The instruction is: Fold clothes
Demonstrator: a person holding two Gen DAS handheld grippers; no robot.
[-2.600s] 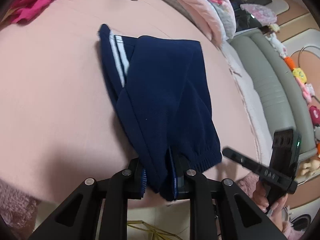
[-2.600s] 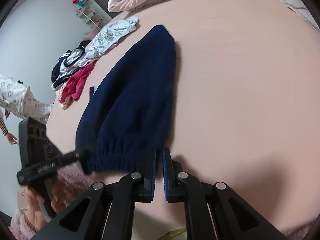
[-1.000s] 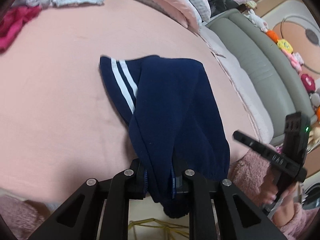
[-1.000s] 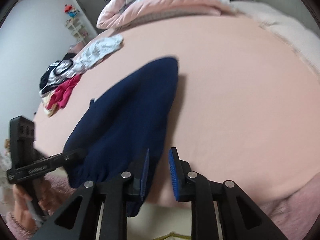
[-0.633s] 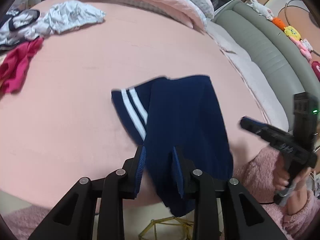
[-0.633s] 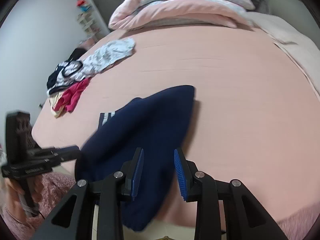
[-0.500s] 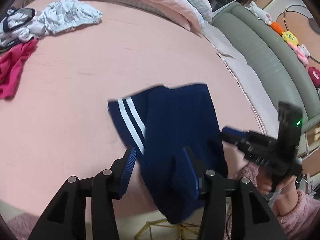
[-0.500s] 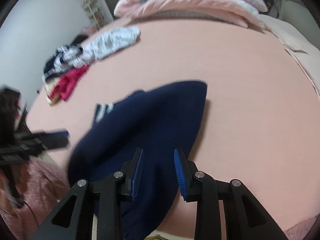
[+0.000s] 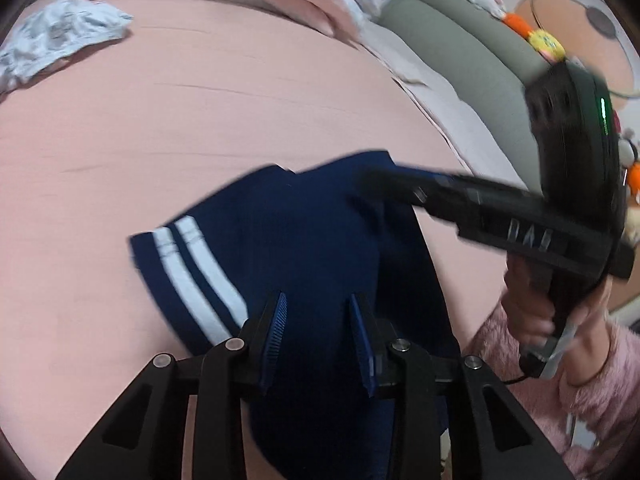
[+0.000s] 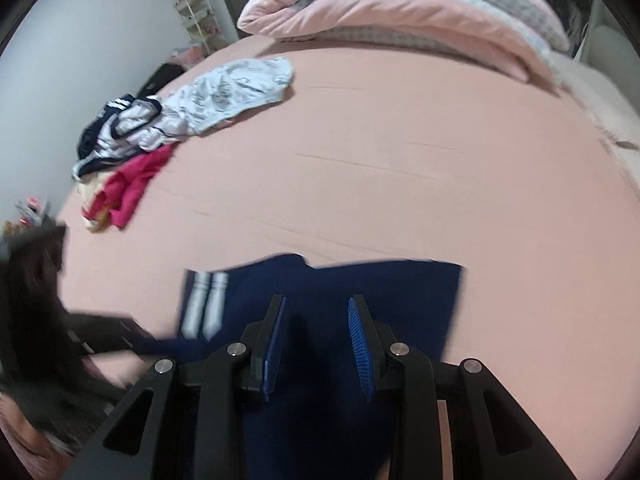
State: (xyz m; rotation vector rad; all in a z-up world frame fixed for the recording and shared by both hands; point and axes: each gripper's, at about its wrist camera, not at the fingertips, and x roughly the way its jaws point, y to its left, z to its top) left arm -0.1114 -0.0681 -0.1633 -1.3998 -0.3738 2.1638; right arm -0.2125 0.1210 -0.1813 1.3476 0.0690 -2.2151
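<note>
Navy pants (image 9: 304, 248) lie on pink bed (image 9: 160, 120), lower centre of frame, hanging off its edge; left gripper (image 9: 318, 336) fingers closing, unpressed; right gripper (image 10: 316, 344) fingers apart above fabric.

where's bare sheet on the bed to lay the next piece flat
Widest bare patch: mid-bed, between the navy pants at the near edge and the quilt at the head. The right side toward the bed edge is bare too. Crowded: the far left corner, where the clothes pile lies.
</note>
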